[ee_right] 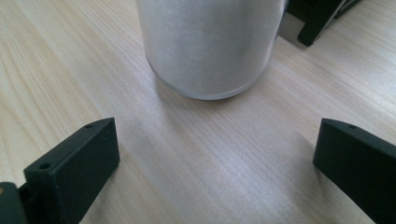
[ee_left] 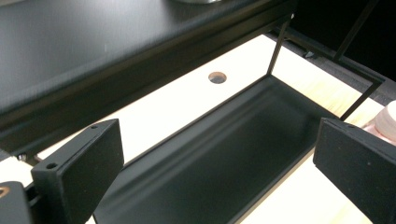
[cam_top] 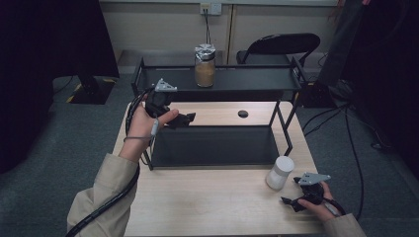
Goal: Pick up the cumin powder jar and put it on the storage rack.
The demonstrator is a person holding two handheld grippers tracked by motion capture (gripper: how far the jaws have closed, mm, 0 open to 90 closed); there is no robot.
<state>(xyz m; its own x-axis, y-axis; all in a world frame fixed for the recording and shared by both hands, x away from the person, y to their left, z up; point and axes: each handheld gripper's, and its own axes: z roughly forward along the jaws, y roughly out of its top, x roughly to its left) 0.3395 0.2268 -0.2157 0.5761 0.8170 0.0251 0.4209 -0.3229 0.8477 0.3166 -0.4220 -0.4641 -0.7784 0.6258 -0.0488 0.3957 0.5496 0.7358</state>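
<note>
Frosted cylindrical jar (ee_right: 210,44), perhaps glass, before parted right tongs (ee_right: 215,172).

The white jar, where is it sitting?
In the high view the white jar stands on the table's right side, just ahead of the right gripper.

beige sleeves (cam_top: 101,195), black jaws, ribbed cable (cam_top: 106,205)

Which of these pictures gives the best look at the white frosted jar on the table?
The right gripper view: the white frosted cylindrical jar stands close ahead. The high view shows it whole but small, beside the black metal rack. The left gripper view catches just an edge.
</note>
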